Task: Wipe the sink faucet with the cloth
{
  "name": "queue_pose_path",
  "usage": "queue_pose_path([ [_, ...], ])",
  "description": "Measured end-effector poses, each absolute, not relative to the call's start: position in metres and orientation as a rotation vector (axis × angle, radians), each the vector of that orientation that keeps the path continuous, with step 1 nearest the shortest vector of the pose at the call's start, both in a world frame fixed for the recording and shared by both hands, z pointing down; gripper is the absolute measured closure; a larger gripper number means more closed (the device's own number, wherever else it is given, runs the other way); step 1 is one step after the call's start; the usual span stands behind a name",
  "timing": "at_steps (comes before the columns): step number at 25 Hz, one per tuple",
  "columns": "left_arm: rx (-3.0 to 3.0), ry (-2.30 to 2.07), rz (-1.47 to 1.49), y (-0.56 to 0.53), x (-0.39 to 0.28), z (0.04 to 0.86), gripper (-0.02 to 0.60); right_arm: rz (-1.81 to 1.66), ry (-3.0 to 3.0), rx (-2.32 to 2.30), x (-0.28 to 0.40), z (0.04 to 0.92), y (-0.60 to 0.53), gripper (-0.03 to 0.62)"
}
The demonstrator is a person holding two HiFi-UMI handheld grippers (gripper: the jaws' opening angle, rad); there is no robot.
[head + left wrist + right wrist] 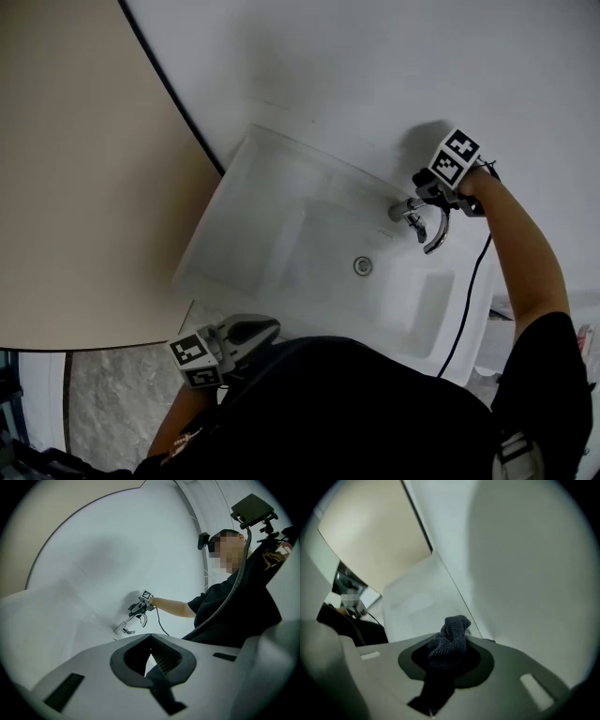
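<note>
The chrome faucet (pixel 424 223) stands at the back right of the white sink (pixel 281 234). Directly above the faucet's base my right gripper (pixel 429 194) points down, under its marker cube. In the right gripper view its jaws (pixel 449 656) are shut on a dark blue knitted cloth (pixel 451 639), which bunches up out of them. My left gripper (pixel 258 330) hangs near the sink's front edge, close to my body, shut and with nothing in it. From the left gripper view (pixel 151 660) the faucet (pixel 127 624) and the right gripper (pixel 140 605) show small and far off across the basin.
The drain (pixel 363 266) lies in the basin left of the spout. A black cable (pixel 472 286) trails from the right gripper across the sink's right rim. A beige panel (pixel 84 187) borders the sink's left. Grey marbled floor (pixel 103 394) shows lower left.
</note>
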State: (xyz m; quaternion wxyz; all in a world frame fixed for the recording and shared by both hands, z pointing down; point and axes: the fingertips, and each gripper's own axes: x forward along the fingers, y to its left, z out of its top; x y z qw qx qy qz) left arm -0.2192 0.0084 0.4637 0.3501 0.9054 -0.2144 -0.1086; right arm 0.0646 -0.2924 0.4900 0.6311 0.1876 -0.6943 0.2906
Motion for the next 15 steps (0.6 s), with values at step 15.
queue_pose_path([
  [15,2.372,-0.461,-0.047,-0.006,-0.154,0.440,0.581,0.908,-2.436,1.202,0.137,0.537,-0.302,0.526],
])
